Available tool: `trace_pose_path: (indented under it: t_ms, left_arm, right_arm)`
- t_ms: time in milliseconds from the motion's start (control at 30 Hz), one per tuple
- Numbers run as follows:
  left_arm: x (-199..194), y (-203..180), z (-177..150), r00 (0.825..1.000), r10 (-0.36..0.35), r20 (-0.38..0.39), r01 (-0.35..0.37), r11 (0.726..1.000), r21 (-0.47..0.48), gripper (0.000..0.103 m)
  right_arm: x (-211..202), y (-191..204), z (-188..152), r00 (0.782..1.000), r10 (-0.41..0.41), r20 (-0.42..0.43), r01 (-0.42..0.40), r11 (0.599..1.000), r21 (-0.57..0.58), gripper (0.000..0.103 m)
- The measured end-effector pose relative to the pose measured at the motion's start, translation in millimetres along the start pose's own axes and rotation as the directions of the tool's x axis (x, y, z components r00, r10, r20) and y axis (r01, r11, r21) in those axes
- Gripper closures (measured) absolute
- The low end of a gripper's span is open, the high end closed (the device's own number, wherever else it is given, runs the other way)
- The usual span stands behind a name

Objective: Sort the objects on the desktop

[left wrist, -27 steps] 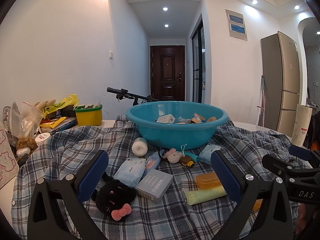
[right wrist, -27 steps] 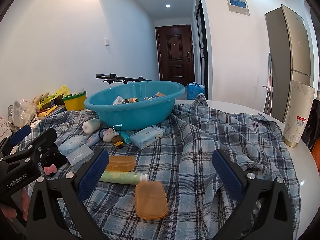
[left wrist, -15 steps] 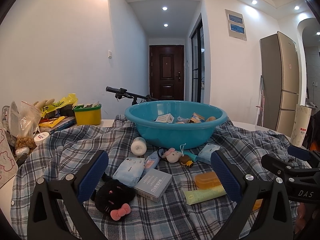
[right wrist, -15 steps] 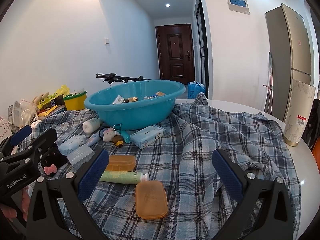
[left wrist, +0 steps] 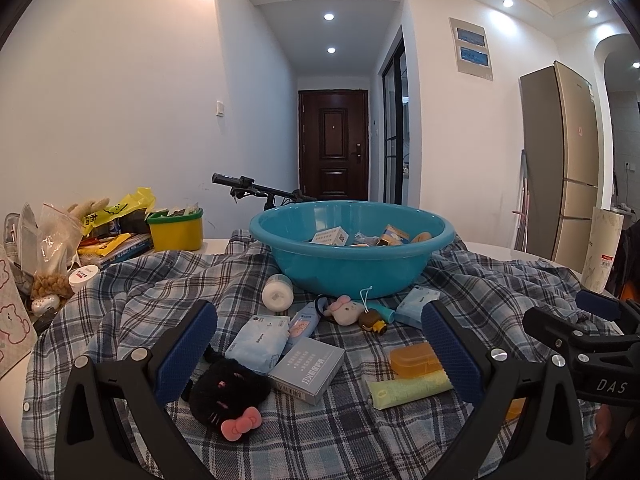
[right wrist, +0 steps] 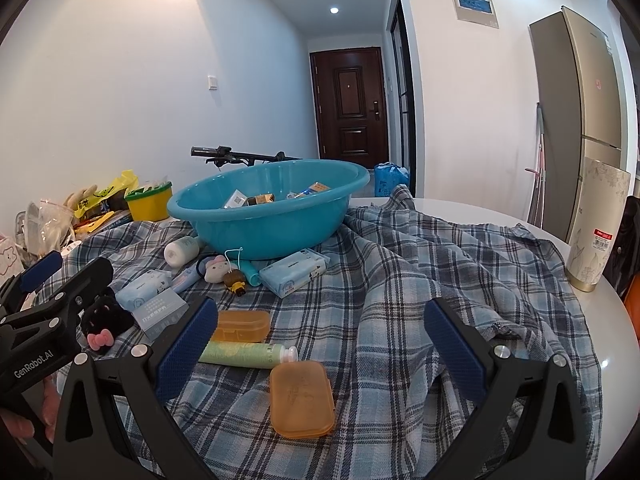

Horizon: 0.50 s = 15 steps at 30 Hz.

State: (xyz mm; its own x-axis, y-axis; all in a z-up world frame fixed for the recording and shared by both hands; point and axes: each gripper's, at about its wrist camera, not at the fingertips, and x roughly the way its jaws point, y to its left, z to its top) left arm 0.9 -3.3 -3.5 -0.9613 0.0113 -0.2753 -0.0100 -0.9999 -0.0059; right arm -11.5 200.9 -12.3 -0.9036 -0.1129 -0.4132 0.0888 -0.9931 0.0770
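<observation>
A teal basin (left wrist: 352, 268) (right wrist: 264, 220) holding several small boxes stands on a plaid cloth (left wrist: 132, 312) (right wrist: 420, 280). Loose items lie in front of it: a black plush with a pink bow (left wrist: 226, 396), a grey box (left wrist: 308, 364), a blue tissue pack (left wrist: 258, 338), a green tube (left wrist: 408, 388) (right wrist: 244, 354), an orange case (left wrist: 414, 358) (right wrist: 240, 325), a second orange case (right wrist: 301, 398), a white bottle (left wrist: 277, 296). My left gripper (left wrist: 320, 350) hovers open over the grey box and plush. My right gripper (right wrist: 320, 350) is open above the near orange case, holding nothing.
Clutter sits at the left: a yellow tub (left wrist: 176, 230), books and bags (left wrist: 116, 240), a plush in a clear bag (left wrist: 52, 264). A patterned cylinder (right wrist: 596, 224) stands on the white table's right edge. A fridge (left wrist: 568, 160) and bicycle handlebar (left wrist: 248, 186) are behind.
</observation>
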Motion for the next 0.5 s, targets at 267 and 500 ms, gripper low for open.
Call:
trace_pose_path:
  t_ms: [267, 500]
  left_arm:
    - [-1.8, 1.0, 0.5, 1.000, 0.003, -0.002, -0.003, 1.000, 0.002, 0.000]
    - [-4.7, -2.6, 1.9, 0.999, 0.030, 0.011, -0.030, 0.999, 0.036, 0.000]
  right_arm:
    - [-0.1, 0.5, -0.5, 1.000, -0.008, -0.006, 0.008, 1.000, -0.005, 0.001]
    - [-1.9, -1.2, -1.9, 1.000, -0.013, -0.015, 0.013, 1.000, 0.007, 0.001]
